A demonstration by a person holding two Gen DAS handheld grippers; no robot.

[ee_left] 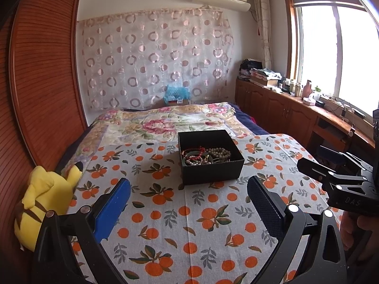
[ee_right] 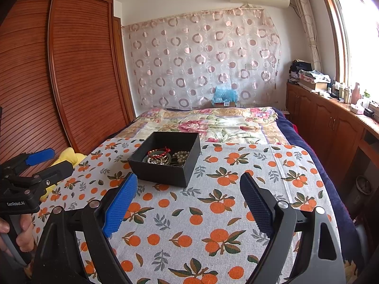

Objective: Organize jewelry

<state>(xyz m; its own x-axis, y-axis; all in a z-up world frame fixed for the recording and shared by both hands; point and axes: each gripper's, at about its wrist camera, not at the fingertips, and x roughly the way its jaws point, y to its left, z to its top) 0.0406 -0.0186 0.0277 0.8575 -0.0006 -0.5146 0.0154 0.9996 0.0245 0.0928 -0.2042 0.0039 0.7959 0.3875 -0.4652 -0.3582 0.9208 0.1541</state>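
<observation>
A black open box (ee_left: 212,172) sits on an orange-print cloth (ee_left: 180,224) on the bed. Inside lie tangled jewelry: a red cord bracelet (ee_left: 201,151), pearl strands (ee_left: 219,152) and other bead pieces. The box also shows in the right wrist view (ee_right: 163,172), with the jewelry (ee_right: 165,157) inside. My left gripper (ee_left: 189,189) is open and empty, just short of the box. My right gripper (ee_right: 189,187) is open and empty, near the box's front right corner. Each gripper shows in the other view, right gripper (ee_left: 336,179), left gripper (ee_right: 47,163).
A yellow plush toy (ee_left: 47,203) lies at the cloth's left edge beside a wooden wardrobe (ee_left: 40,71). A floral quilt (ee_left: 165,123) covers the far bed. Wooden cabinets (ee_left: 284,108) with clutter run under the window on the right.
</observation>
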